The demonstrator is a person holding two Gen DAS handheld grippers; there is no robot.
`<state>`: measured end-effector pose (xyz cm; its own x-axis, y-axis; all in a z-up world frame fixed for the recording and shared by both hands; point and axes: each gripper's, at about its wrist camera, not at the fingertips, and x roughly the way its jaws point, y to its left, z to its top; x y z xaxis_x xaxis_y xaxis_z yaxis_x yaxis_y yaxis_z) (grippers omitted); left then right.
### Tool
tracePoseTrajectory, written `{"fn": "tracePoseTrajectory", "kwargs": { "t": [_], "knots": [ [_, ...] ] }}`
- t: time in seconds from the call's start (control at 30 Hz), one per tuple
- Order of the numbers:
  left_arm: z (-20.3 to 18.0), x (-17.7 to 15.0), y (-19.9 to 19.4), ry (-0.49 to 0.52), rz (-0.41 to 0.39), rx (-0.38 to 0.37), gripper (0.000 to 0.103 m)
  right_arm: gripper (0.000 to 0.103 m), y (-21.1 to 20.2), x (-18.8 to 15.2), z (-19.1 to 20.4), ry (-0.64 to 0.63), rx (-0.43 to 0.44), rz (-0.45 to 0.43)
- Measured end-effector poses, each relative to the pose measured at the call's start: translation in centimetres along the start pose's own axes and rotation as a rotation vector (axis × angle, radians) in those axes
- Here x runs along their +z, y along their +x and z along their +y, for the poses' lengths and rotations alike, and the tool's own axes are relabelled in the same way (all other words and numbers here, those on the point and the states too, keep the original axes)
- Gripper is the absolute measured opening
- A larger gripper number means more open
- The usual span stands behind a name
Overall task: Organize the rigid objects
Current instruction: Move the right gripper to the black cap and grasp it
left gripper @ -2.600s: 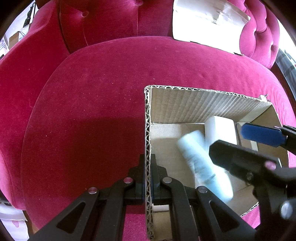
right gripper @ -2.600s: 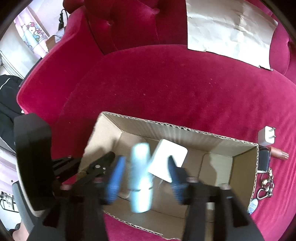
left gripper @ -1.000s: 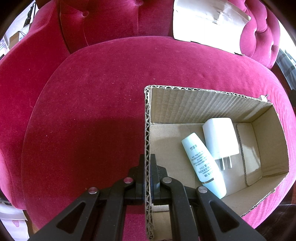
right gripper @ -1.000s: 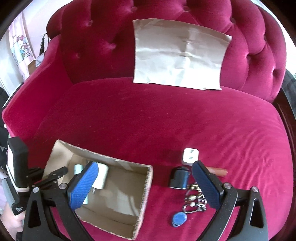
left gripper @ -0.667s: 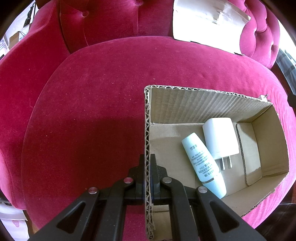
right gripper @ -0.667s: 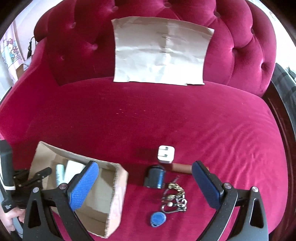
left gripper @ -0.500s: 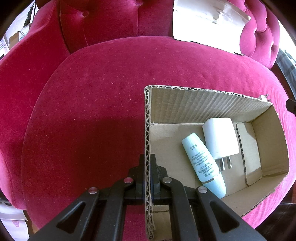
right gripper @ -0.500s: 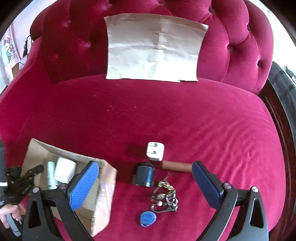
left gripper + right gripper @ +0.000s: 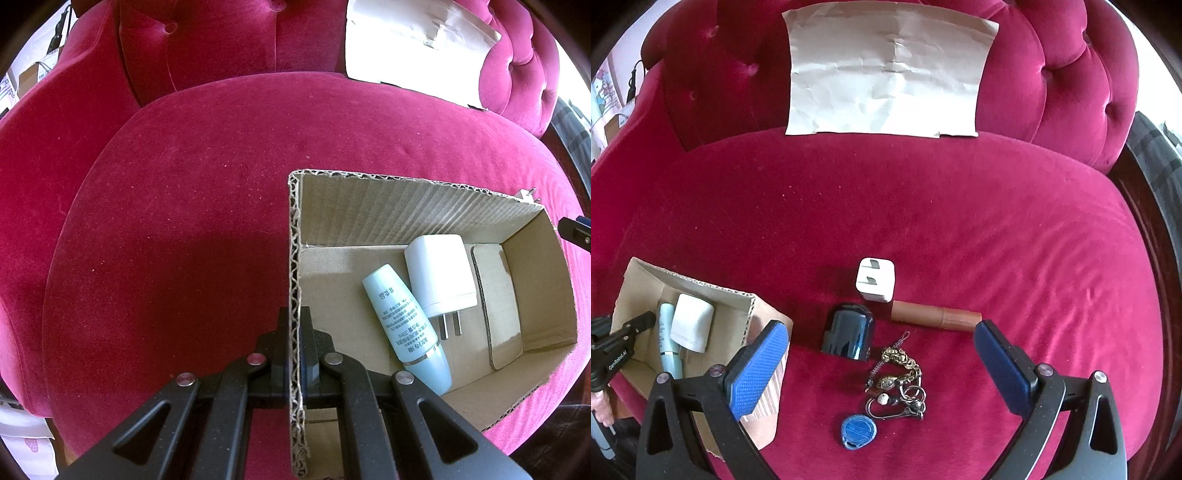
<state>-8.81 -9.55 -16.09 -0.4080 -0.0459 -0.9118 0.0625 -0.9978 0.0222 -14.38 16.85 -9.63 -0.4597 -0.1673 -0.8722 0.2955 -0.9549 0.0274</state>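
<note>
Cardboard box [image 9: 424, 206] (near end cut off), holding pale blue tube [image 9: 404, 328] and white charger [image 9: 439, 275] side by side, left gripper [image 9: 294, 356] jaws clamped on its wall, right gripper [image 9: 881, 354] jaws wide beside it over keys [image 9: 897, 384].

**Velvet, corrugated card, plastic and metal**

The sofa seat [image 9: 923, 206] is crimson velvet with a soft, napped sheen; creased matt paper [image 9: 886, 70] lies against its tufted back. The cardboard box [image 9: 417, 206] is raw corrugated card, fluted at its cut edges, matt brown. Inside, the pale blue tube [image 9: 406, 328] looks like smooth satin plastic and the white charger [image 9: 439, 277] is matt plastic with metal prongs. Near the seat's front edge, the dark cap [image 9: 847, 332] is glossy, the brown stick [image 9: 934, 314] smooth and dull, the key bunch [image 9: 897, 384] tarnished metal, its blue fob [image 9: 858, 431] plastic. The right gripper [image 9: 882, 363] has textured blue pads [image 9: 757, 369]
</note>
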Motion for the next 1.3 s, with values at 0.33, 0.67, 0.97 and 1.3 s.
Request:
{"fn": "tracePoseTrajectory", "kwargs": {
  "t": [0.33, 0.67, 0.97, 1.3],
  "knots": [
    [0.1, -0.1, -0.1, 0.003, 0.0, -0.003, 0.003, 0.103, 2.6, -0.4, -0.5, 0.038, 0.023, 0.073],
    [0.1, -0.2, -0.2, 0.0, 0.0, -0.003, 0.003, 0.082, 3.8, -0.6, -0.2, 0.037, 0.051, 0.103],
    [0.1, -0.2, -0.1, 0.0, 0.0, -0.003, 0.003, 0.052, 4.1, -0.4, 0.2, 0.018, 0.106, 0.111],
    [0.1, -0.1, -0.1, 0.0, 0.0, -0.004, 0.003, 0.04, 3.5, -0.8, 0.6, 0.017, 0.103, 0.099]
  ]
}}
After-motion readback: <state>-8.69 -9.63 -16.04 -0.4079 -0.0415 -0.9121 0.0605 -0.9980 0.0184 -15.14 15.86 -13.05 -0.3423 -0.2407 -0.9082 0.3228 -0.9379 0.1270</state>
